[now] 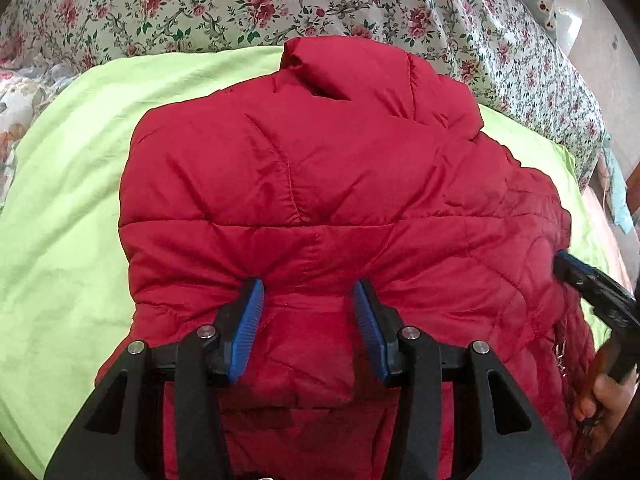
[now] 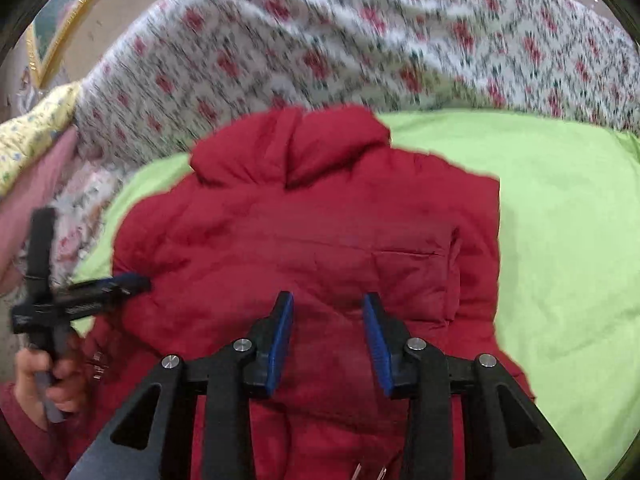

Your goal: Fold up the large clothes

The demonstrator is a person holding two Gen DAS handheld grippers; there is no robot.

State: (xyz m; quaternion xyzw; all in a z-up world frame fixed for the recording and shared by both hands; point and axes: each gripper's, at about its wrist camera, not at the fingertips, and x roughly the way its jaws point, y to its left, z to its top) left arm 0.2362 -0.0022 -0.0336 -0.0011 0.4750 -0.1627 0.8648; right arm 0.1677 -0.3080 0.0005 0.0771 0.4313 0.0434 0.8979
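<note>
Green sheet (image 1: pixel 72 184) under red jacket (image 1: pixel 304 168) | left gripper (image 1: pixel 308 292) – pinching jacket fold | right gripper (image 2: pixel 328 300) – jaws apart, empty | right view blurred

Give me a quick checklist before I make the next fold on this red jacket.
1. Left gripper jaws pinching the red jacket: ok.
2. Right gripper jaws apart, gripping nothing: ok.
3. Collar lying flat: not ok, it stands up.
4. Red jacket fully on the green sheet: cannot tell, near edge hidden.
5. Right wrist view sharp: not ok, blurred.
</note>
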